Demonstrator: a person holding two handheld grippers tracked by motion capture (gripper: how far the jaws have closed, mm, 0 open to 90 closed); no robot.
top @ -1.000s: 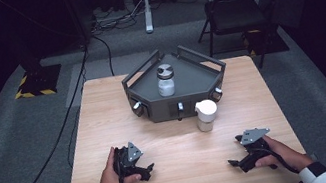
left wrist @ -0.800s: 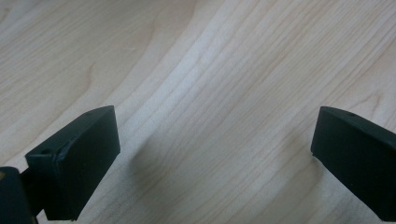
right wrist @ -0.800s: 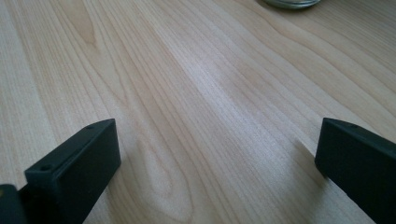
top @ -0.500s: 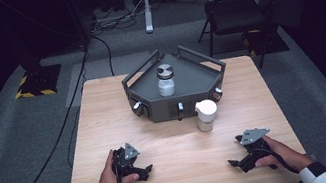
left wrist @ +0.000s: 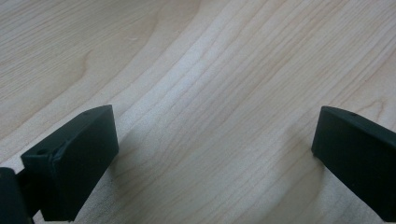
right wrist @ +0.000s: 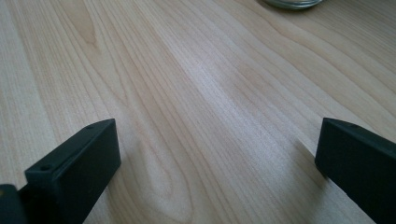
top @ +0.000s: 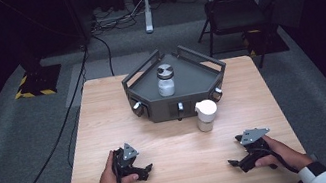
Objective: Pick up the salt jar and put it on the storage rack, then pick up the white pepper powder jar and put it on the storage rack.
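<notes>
High view, change: nothing has shifted since a second ago; both grippers rest on the near tabletop (top: 185,169) in the same spots, so the work reads as not yet begun
High view, left gripper (top: 145,170): lies at the near left, held by a hand, pointing toward the middle, well apart from both containers
High view, right gripper (top: 234,163): lies at the near right, also hand-held, pointing left
High view, white-lidded jar (top: 206,115): stands upright on the tabletop just in front of the grey tray (top: 200,82), nearest the right gripper; contents look pale, too small to tell more
High view, glass jar (top: 165,80): stands upright inside the tray at the far middle, dark metal lid on, pale contents filling most of it
Left gripper view, fingers (left wrist: 74,158): spread wide, nothing but bare wood between them
Right gripper view, fingers (right wrist: 74,163): equally wide apart and empty; a jar's base (right wrist: 293,3) peeks in at the far edge
</notes>
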